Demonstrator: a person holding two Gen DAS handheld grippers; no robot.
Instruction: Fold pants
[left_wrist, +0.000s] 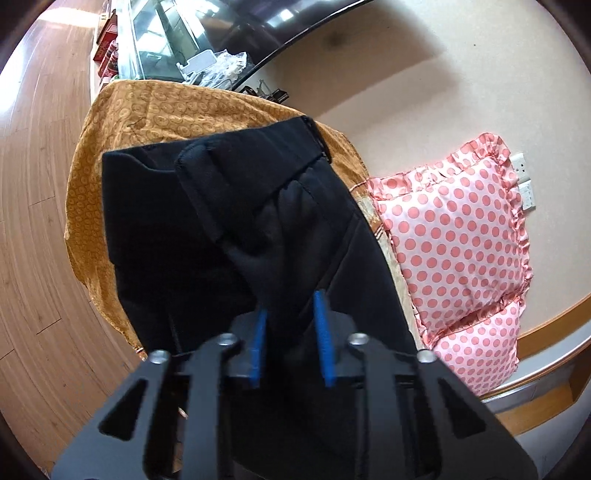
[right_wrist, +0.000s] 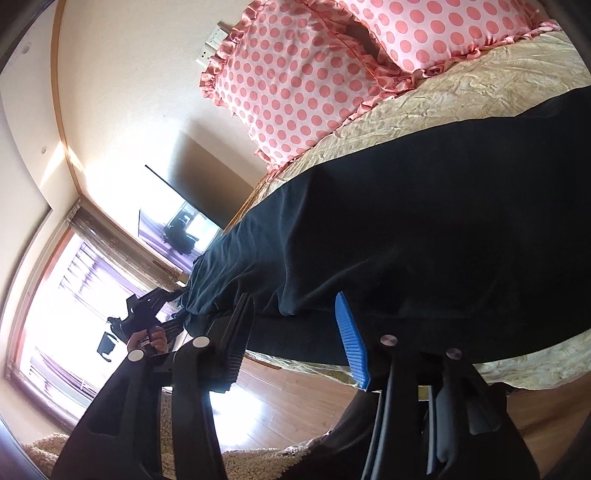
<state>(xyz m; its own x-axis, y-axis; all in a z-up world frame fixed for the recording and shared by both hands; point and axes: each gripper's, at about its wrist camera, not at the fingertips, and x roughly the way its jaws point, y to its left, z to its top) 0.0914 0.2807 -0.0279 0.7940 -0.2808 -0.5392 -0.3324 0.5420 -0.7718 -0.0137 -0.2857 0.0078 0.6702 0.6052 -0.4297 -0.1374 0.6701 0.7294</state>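
Black pants (left_wrist: 229, 221) lie on a gold patterned bedspread (left_wrist: 155, 110), with the waistband at the far end and one layer turned over. My left gripper (left_wrist: 291, 306) has its blue pads either side of a raised fold of the pants and grips it. In the right wrist view the pants (right_wrist: 424, 229) stretch across the bed. My right gripper (right_wrist: 291, 306) stands open at the pants' near edge by the bed side, with fabric between the pads but no grip. The left gripper and a hand (right_wrist: 147, 325) show far left there.
Two pink polka-dot pillows (left_wrist: 454, 236) lie at the head of the bed against the wall; they also show in the right wrist view (right_wrist: 295, 74). Wooden floor (left_wrist: 33, 221) runs beside the bed. A glass cabinet (left_wrist: 166, 40) stands beyond the bed's foot. A window (right_wrist: 66, 277) is bright.
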